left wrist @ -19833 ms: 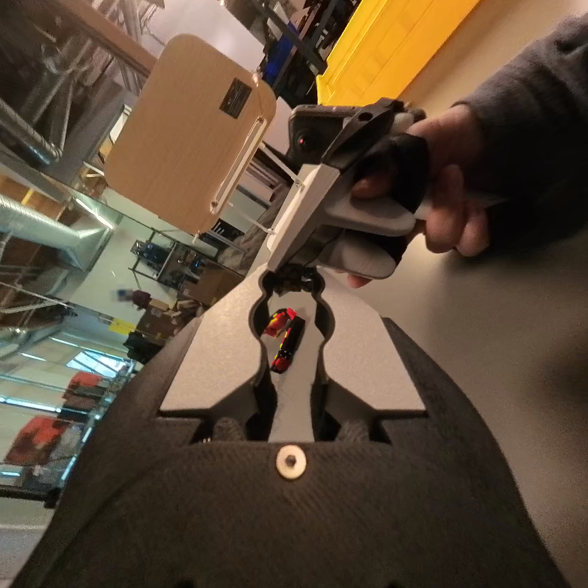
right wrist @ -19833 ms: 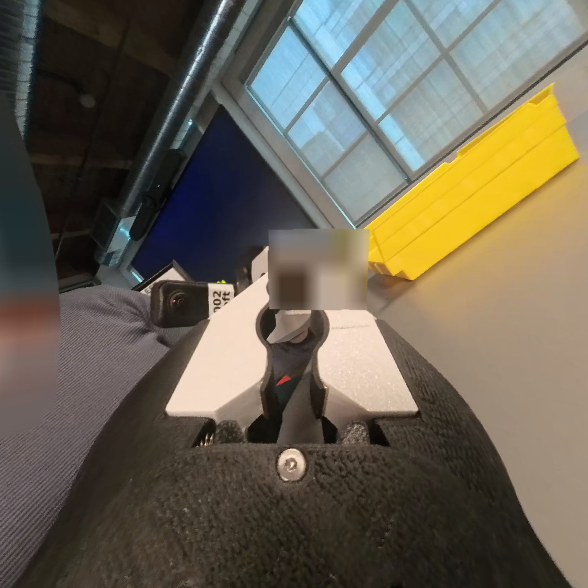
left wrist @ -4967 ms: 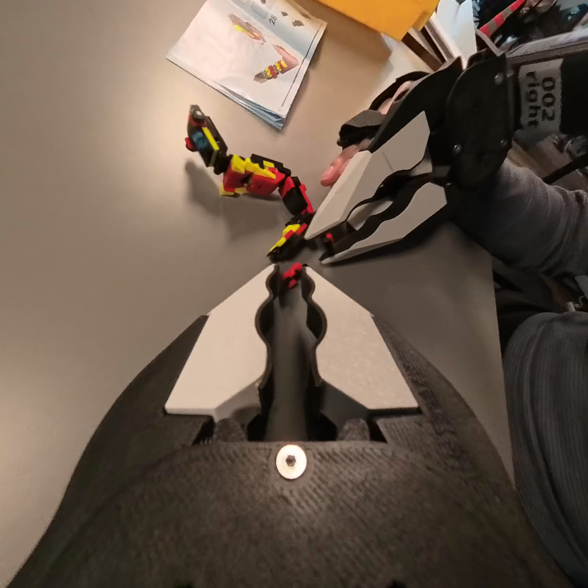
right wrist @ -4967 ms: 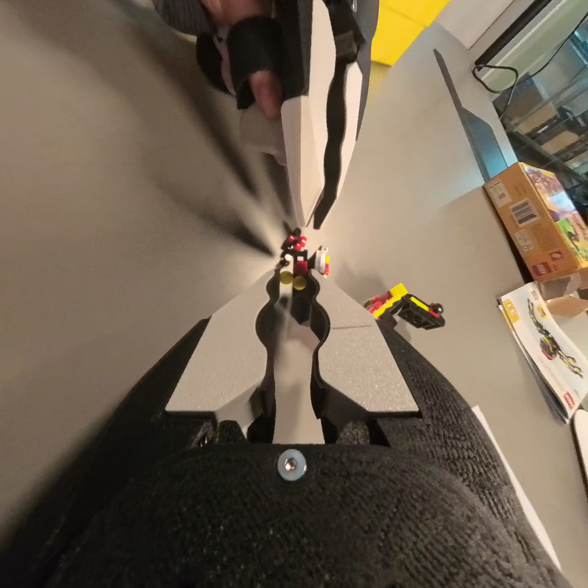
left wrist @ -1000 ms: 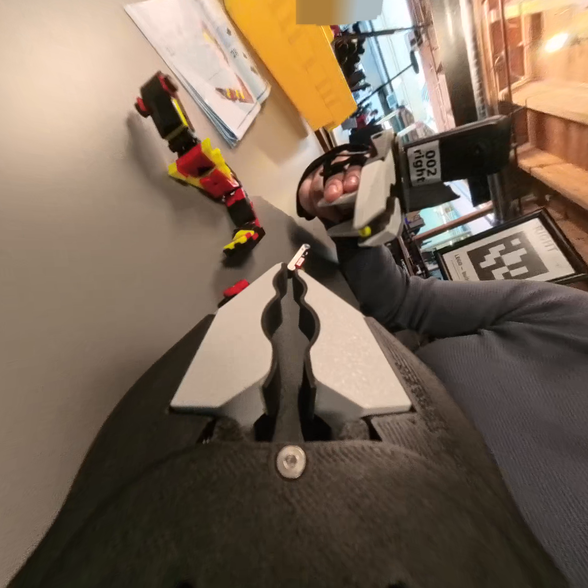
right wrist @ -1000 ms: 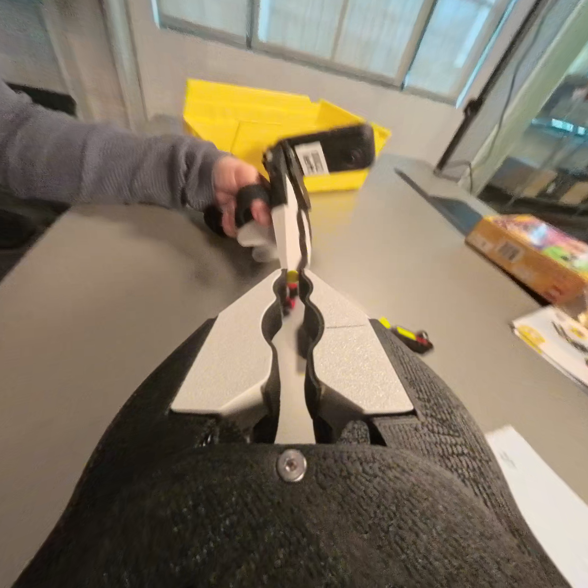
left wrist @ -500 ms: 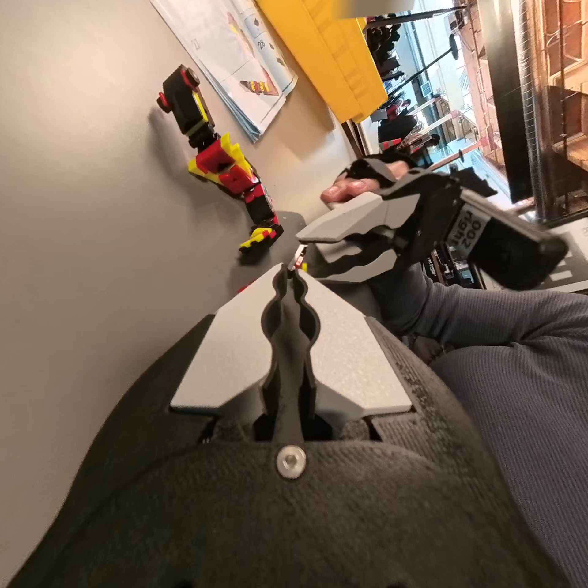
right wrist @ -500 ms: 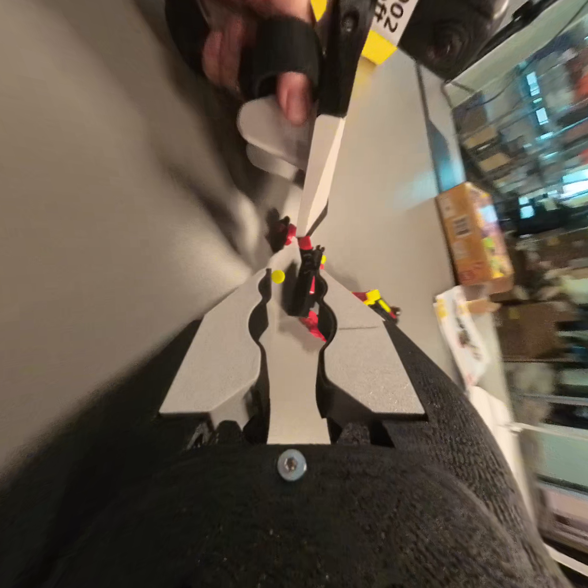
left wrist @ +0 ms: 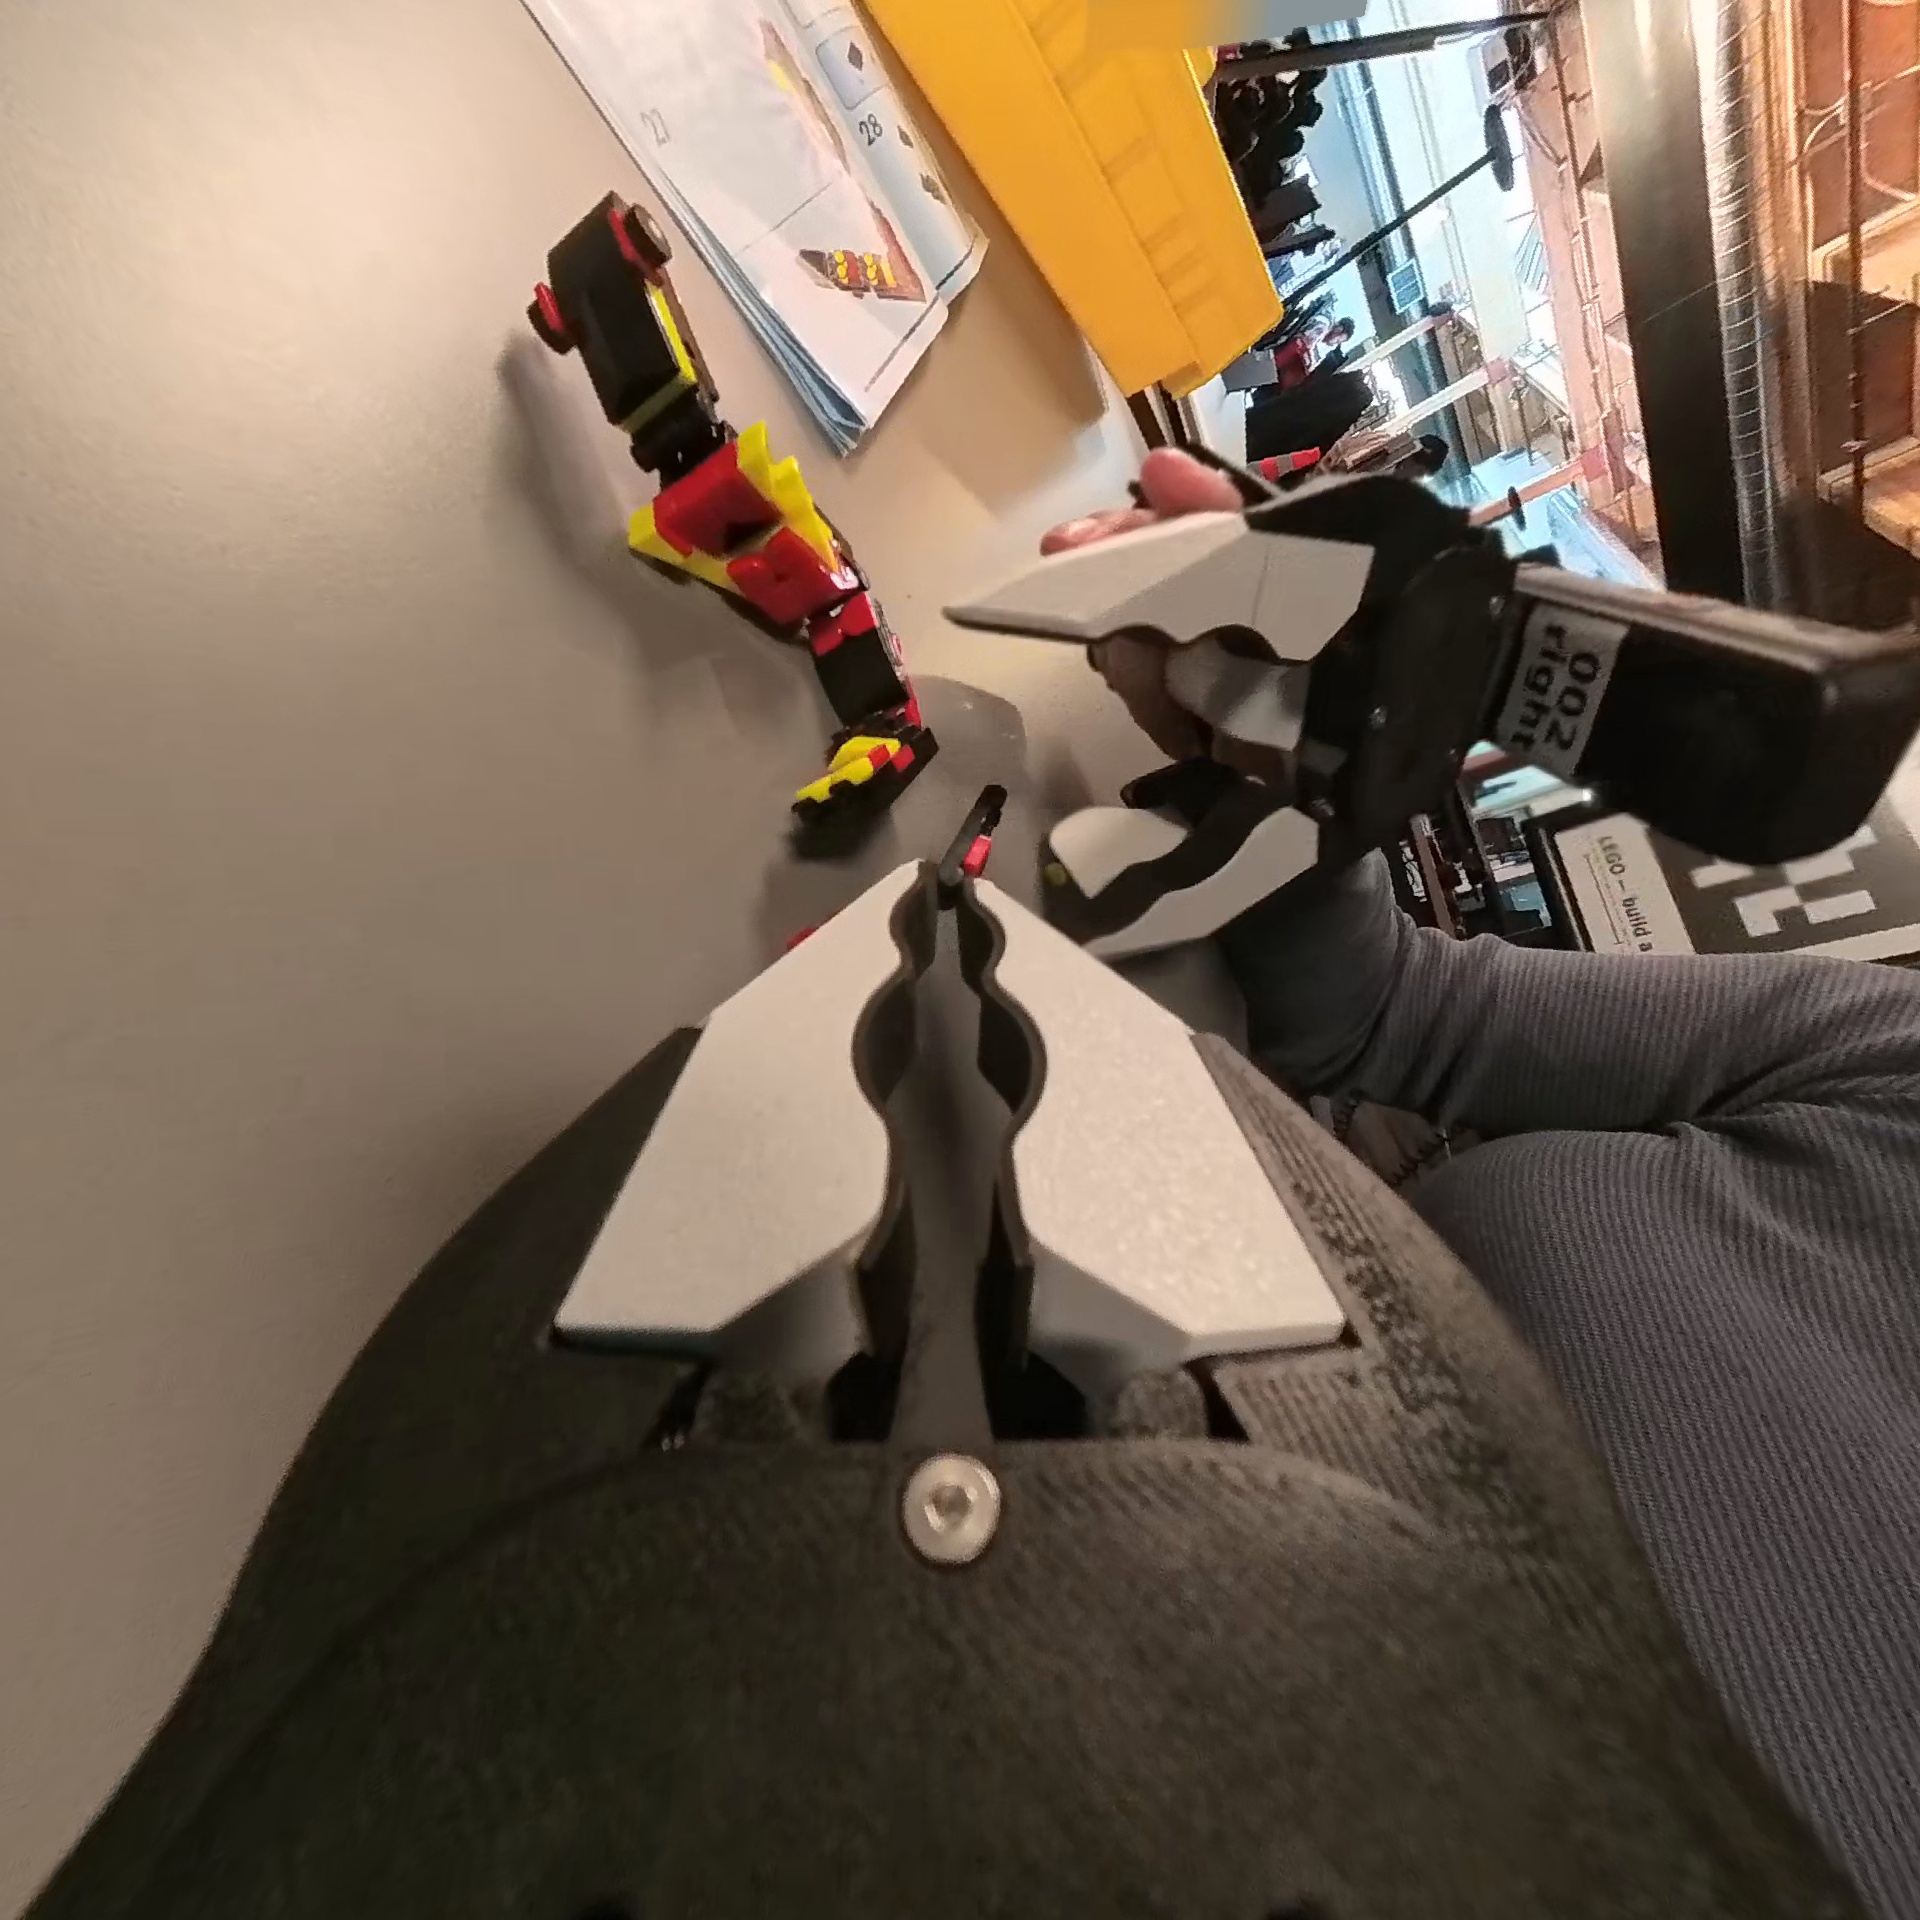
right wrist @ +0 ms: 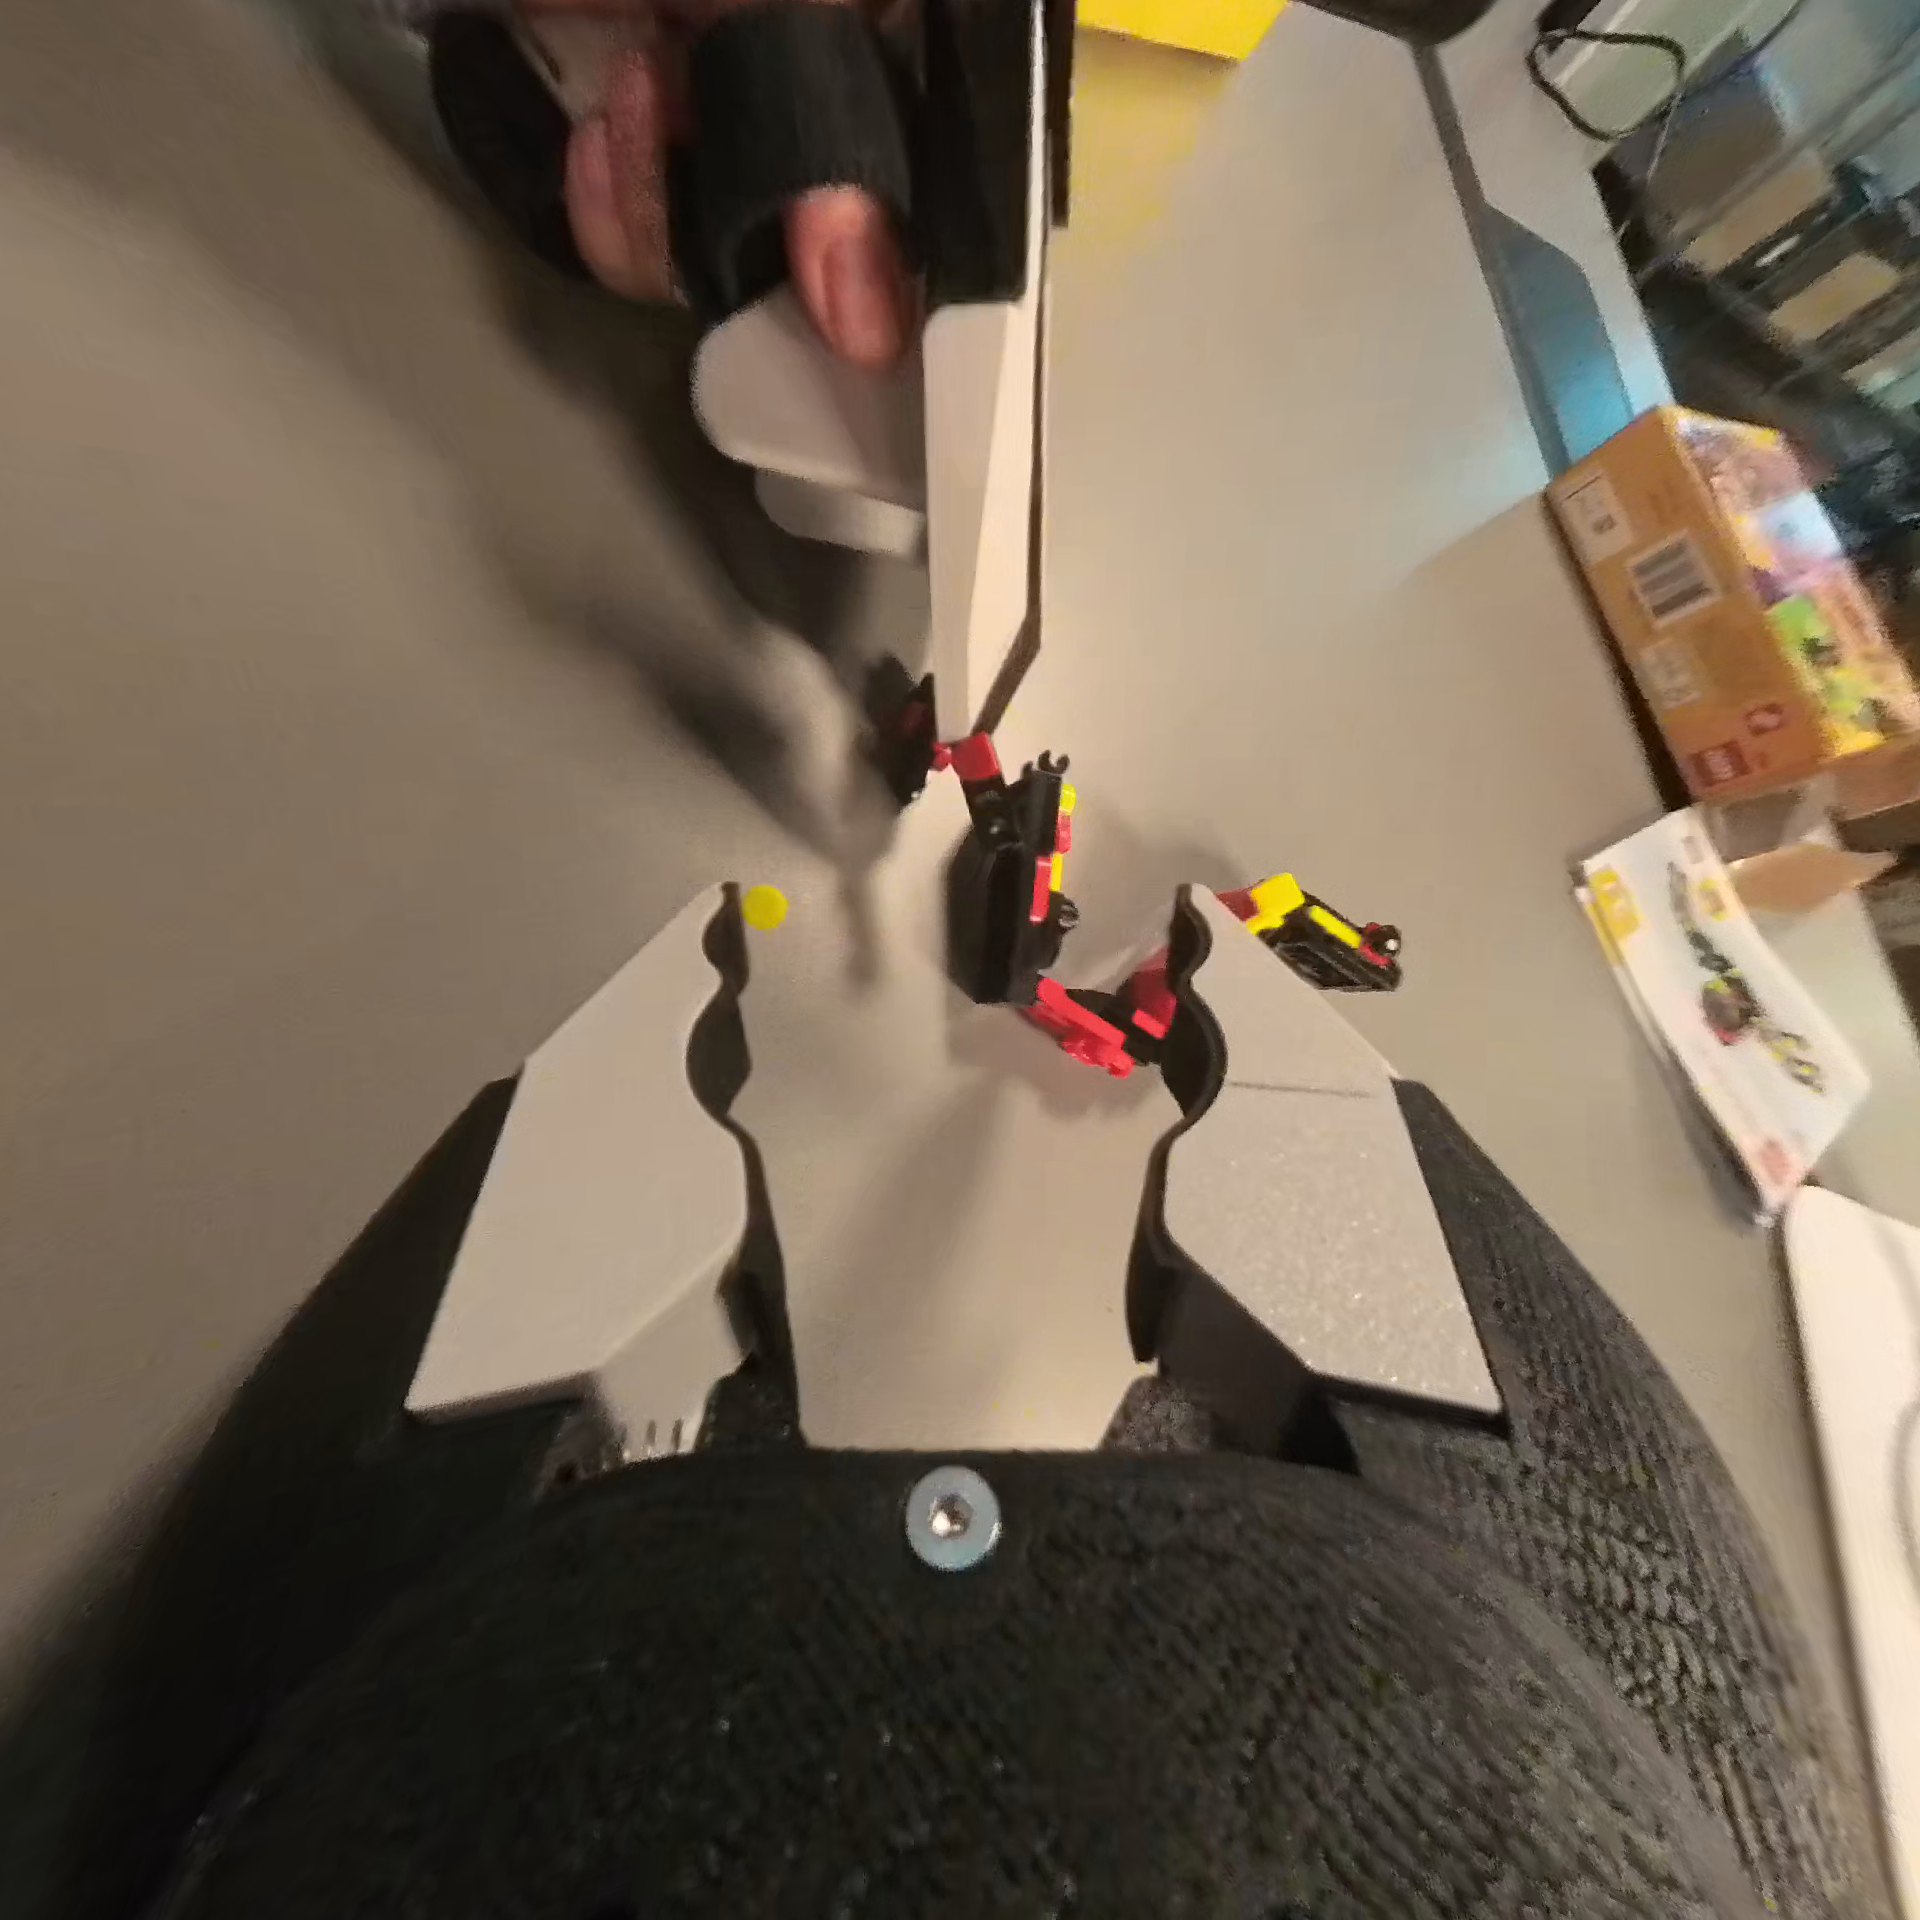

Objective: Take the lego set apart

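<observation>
My left gripper (left wrist: pixel 940 873) is shut on the end of a small black and red lego piece (left wrist: pixel 971 840). In the right wrist view it (right wrist: pixel 971 707) comes in from above, and a black, red and yellow lego segment (right wrist: pixel 1013 904) extends from its tip. That segment sits between the wide-open fingers of my right gripper (right wrist: pixel 956 904), which touch nothing. The right gripper also shows open in the left wrist view (left wrist: pixel 1003 743). The main lego model (left wrist: pixel 748 540), black, red and yellow, lies on the grey table (left wrist: pixel 260 623) beyond.
A yellow round stud (right wrist: pixel 766 906) and a yellow-black chunk (right wrist: pixel 1320 935) lie on the table. An instruction booklet (left wrist: pixel 810 187) and a yellow bin (left wrist: pixel 1122 156) lie beyond the model. A lego box (right wrist: pixel 1745 603) stands at the right. A small red piece (left wrist: pixel 800 938) lies by the left fingers.
My right gripper has opened wide and let go of the lego segment. My left gripper stays shut on its piece and has barely moved.
</observation>
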Motion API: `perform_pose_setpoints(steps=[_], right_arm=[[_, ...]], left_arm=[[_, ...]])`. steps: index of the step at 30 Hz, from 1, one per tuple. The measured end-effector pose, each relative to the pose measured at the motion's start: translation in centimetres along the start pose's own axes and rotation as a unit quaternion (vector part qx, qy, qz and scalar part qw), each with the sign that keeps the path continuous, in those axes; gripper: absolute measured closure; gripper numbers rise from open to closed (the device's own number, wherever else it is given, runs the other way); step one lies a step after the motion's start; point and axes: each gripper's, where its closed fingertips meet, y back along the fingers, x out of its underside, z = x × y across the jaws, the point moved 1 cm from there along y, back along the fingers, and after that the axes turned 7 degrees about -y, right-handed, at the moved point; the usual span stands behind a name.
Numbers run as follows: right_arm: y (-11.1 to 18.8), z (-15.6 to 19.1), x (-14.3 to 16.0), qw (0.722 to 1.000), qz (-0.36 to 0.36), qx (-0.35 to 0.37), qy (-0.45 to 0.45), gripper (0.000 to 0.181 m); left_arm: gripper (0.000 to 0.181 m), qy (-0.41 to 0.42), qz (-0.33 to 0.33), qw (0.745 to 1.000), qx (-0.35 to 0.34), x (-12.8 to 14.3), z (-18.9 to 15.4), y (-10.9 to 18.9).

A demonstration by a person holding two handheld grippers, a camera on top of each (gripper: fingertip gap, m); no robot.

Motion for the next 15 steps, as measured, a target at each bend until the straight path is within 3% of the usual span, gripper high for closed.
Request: perform_pose_setpoints(steps=[4, 10, 15], right_arm=[[-0.2, 0.1, 0.5, 0.997, 0.006, -0.031, -0.067, 0.088], [-0.1, -0.9, 1.1, 0.995, 0.012, -0.017, -0.102, 0.070], [0.5, -1.6, 0.4, 0.995, -0.017, 0.005, -0.096, 0.068]], left_arm=[[0.180, 0.000, 0.000, 1.000, 0.002, 0.0, 0.0, 0.0], [0.180, -0.009, 0.010, 1.000, 0.008, 0.3, -0.3, -0.1], [0.180, -0.028, 0.022, 0.999, 0.030, 0.6, -1.1, -0.3]])
